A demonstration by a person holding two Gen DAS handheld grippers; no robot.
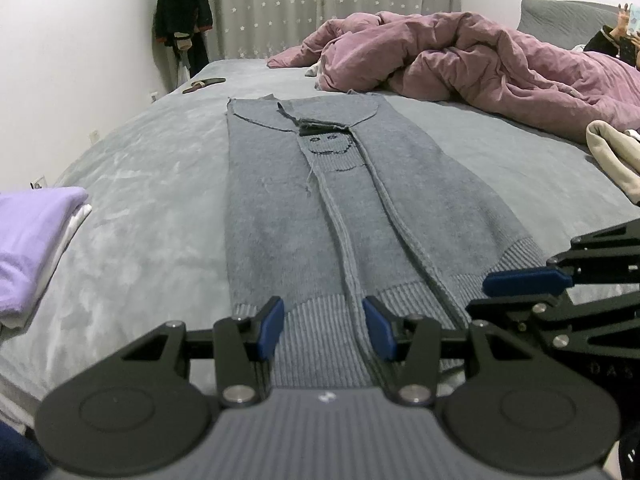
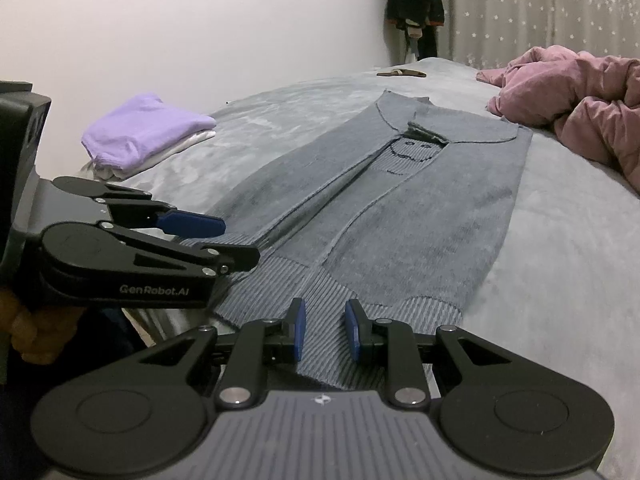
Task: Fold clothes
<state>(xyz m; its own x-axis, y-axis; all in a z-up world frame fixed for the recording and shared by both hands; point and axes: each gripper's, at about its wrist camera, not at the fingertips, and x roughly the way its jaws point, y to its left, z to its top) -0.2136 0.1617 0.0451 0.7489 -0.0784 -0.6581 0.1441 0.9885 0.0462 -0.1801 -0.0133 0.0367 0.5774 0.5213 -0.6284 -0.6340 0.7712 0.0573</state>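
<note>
Grey knit sweater (image 1: 320, 208) lies mid-frame on the bed (image 1: 140, 184), sleeves folded in; both grippers' fingers (image 1: 272, 328) half-open, holding nothing, so I'd pinch the hem evenly before folding up.

Sweater (image 1: 320, 208) lying flat on bed (image 1: 152, 184), hem nearest you, collar pointing toward far curtain (image 1: 328, 4). Both sides lying folded inward over its middle. Your left gripper (image 1: 324, 328) hovering over hem's middle; your right gripper (image 2: 325, 330) sitting just beside it on right, also over hem. Folded pile (image 2: 144, 136) resting on bed left of sweater. Rumpled duvet (image 1: 472, 56) lying behind and right of sweater. Jacket (image 1: 182, 12) hanging in far left corner. Small flat item (image 1: 204, 85) lying on bed before it.
</note>
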